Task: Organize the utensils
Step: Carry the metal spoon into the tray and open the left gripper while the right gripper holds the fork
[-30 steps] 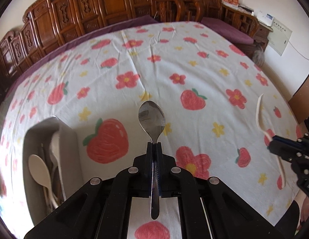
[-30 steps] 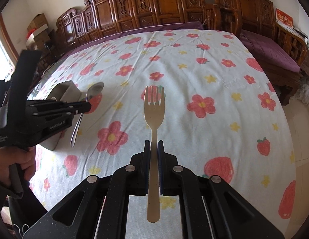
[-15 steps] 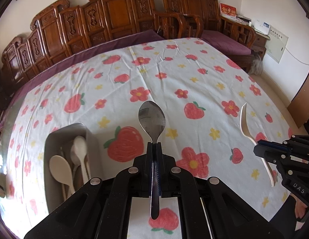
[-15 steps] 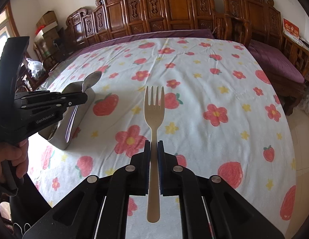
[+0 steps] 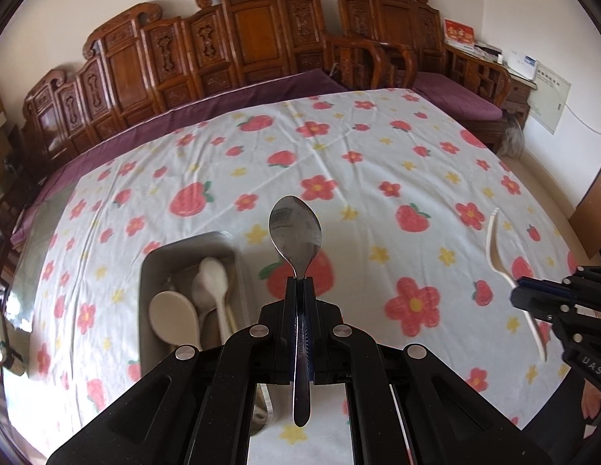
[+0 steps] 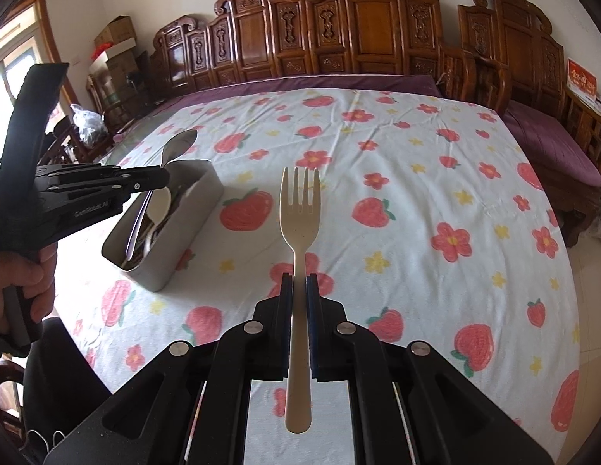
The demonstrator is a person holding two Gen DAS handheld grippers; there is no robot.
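My left gripper [image 5: 299,285] is shut on a metal spoon [image 5: 295,232], held by the handle with the bowl forward, above the table just right of the grey utensil box [image 5: 153,263]. The box holds several cream and white spoons [image 5: 213,279]. My right gripper [image 6: 299,283] is shut on a beige fork [image 6: 300,209], tines forward, above the tablecloth. The right wrist view shows the left gripper [image 6: 162,178] with the metal spoon [image 6: 178,145] over the box [image 6: 184,232]. The left wrist view shows the right gripper [image 5: 519,296] and fork [image 5: 496,248] at the right edge.
The table carries a white cloth with strawberries and flowers [image 5: 358,162]. Carved wooden chairs [image 5: 254,38] line its far side, with purple cushions [image 6: 548,143] to the right. A person's hand [image 6: 17,279] holds the left gripper's handle.
Both grippers have risen and pulled back, so more of the table shows. The utensil box now sits nearer the middle of the left view, close beside the metal spoon. Both grips are unchanged.
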